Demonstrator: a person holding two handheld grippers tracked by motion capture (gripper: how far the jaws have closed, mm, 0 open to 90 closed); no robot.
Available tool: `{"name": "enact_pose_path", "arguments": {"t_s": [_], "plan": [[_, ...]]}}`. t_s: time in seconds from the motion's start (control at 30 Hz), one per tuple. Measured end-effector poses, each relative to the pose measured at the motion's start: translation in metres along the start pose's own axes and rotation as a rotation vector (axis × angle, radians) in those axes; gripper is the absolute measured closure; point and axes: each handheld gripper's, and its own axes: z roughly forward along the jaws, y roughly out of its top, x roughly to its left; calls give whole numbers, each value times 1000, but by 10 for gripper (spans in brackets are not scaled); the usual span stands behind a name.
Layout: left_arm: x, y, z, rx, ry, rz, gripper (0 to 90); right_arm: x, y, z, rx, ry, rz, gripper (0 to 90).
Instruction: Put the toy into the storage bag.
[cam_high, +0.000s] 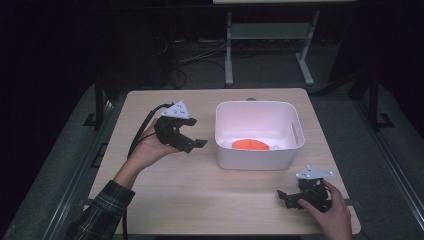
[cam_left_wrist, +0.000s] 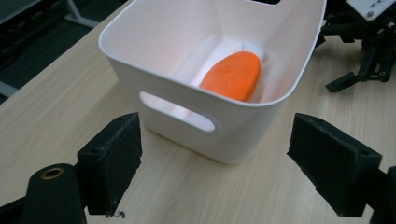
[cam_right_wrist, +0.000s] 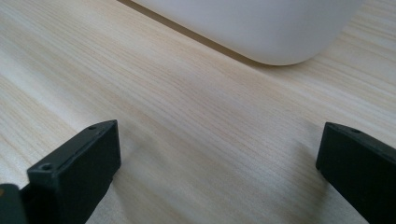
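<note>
A white plastic bin with handle slots stands on the light wooden table, right of centre. An orange oval object lies on its floor, seen closer in the left gripper view. My left gripper is held just left of the bin, open, jaws wide apart with nothing between them. My right gripper rests low near the table's front right edge, open and empty, its jaws over bare wood just short of the bin's rounded corner.
The right gripper is also in the left gripper view, beyond the bin. A metal table frame and cables stand on the dark floor behind. Bare tabletop lies in front of the bin.
</note>
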Motion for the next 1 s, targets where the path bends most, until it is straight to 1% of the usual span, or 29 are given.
{"name": "enact_pose_path", "arguments": {"t_s": [0.07, 0.1, 0.17, 0.23, 0.3, 0.33, 0.37, 0.47, 0.5, 0.53, 0.67, 0.7, 0.73, 0.87, 0.9, 0.93, 1.0], "plan": [[-1, -5, -2, -4, 14, -12, 165, 0, 0, 0, 0, 0, 0, 0], [-2, -10, -4, -5, 29, -23, 166, 0, 0, 0, 0, 0, 0, 0], [-3, -13, -5, -6, 31, -29, 165, 0, 0, 0, 0, 0, 0, 0], [-3, -18, -6, -7, 48, -42, 166, 0, 0, 0, 0, 0, 0, 0], [-4, -26, -8, -9, 60, -63, 166, 0, 0, 0, 0, 0, 0, 0], [-4, -33, -9, -11, 68, -82, 166, 0, 0, 0, 0, -1, 0, 0], [-4, -33, -9, -11, 68, -82, 166, 0, 0, 0, -1, -2, 0, 0], [-5, -44, -10, -13, 87, -99, 166, 0, 0, 0, 0, -2, 0, 0], [-6, -51, -12, -15, 97, -113, 166, 0, 0, 0, -1, -2, 0, 0], [-6, -51, -12, -15, 97, -113, 166, 0, 0, 0, -1, -2, 0, 0], [-8, -63, -16, -18, 118, -127, 166, 0, 0, 0, 0, -1, 0, 0], [-10, -69, -17, -19, 129, -136, 166, 0, 0, 0, 0, 0, -1, 0], [-10, -69, -17, -19, 129, -136, 166, 0, 0, 0, 0, 0, -1, 0], [-14, -81, -20, -16, 138, -152, 166, 0, 0, 0, 0, 0, 1, 0], [-17, -87, -21, -13, 147, -159, 166, 0, 0, 0, 0, -1, 0, 0], [-17, -87, -21, -13, 147, -159, 166, 0, 0, 0, 0, -1, 0, 0], [-20, -94, -22, -11, 154, -165, 166, 0, 0, 0, 1, -1, 0, 0]]}}
